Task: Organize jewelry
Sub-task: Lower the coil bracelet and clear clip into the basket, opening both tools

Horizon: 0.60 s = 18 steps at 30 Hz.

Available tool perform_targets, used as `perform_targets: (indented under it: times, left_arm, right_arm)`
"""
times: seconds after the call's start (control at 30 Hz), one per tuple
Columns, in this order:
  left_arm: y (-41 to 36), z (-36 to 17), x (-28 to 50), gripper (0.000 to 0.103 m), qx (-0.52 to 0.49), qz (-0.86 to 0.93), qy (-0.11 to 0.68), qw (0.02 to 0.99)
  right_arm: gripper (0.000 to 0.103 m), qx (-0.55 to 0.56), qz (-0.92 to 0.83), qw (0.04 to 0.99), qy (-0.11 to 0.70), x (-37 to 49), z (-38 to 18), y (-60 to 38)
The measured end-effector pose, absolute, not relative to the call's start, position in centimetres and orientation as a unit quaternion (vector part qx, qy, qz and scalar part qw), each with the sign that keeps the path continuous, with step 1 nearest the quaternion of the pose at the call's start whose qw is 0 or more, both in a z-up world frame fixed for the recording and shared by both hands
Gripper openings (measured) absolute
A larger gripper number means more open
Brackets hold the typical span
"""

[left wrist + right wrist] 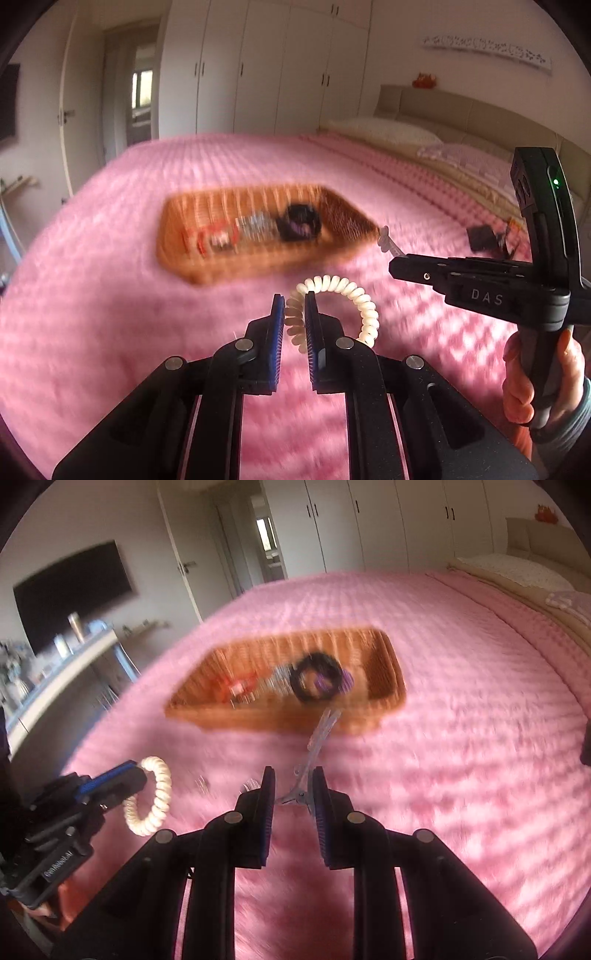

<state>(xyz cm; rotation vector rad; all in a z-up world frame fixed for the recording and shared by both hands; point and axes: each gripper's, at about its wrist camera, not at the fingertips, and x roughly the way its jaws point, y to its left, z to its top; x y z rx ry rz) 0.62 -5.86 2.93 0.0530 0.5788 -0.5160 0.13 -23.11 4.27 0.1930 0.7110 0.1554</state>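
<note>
My left gripper (294,302) is shut on a cream spiral hair tie (345,299) and holds it above the pink bedspread; it also shows in the right wrist view (151,797). My right gripper (293,784) is shut on a silver hair clip (317,742) that points toward the basket. In the left wrist view the right gripper (397,260) shows at the right with the clip (388,242) sticking out. The wicker basket (177,236) (388,664) lies ahead on the bed. It holds a black scrunchie (314,679), a purple piece (345,681), a red item (240,686) and silvery pieces.
A pink bedspread (461,738) covers the bed. Pillows (391,131) lie at the headboard. A dark object (484,238) lies on the bed at the right. A shelf with bottles (74,642) and a TV (74,590) stand at the left wall.
</note>
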Motion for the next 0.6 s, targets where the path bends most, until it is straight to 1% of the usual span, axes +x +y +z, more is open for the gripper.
perform_targets:
  times: [0.2, 0.33, 0.5, 0.6]
  left_arm:
    - [-5.6, 6.2, 5.2, 0.01, 0.018, -0.236, 0.254, 0.938]
    - [-5.2, 7.2, 8.7, 0.01, 0.003, -0.229, 0.248, 0.941]
    - [-4.5, 6.3, 13.5, 0.01, -0.051, -0.236, 0.284, 0.928]
    - [-4.5, 5.0, 16.0, 0.009, -0.056, -0.216, 0.29, 0.931]
  right_arm:
    - [0.018, 0.073, 0.068, 0.943, 0.317, 4.8, 7.3, -22.0]
    - [0.018, 0.062, 0.068, 0.947, 0.307, 8.7, 8.2, -21.0]
    - [0.018, 0.044, 0.063, 0.944, 0.32, 13.4, 6.3, -19.8]
    - [0.018, 0.038, 0.058, 0.94, 0.335, 16.0, 4.6, -19.5]
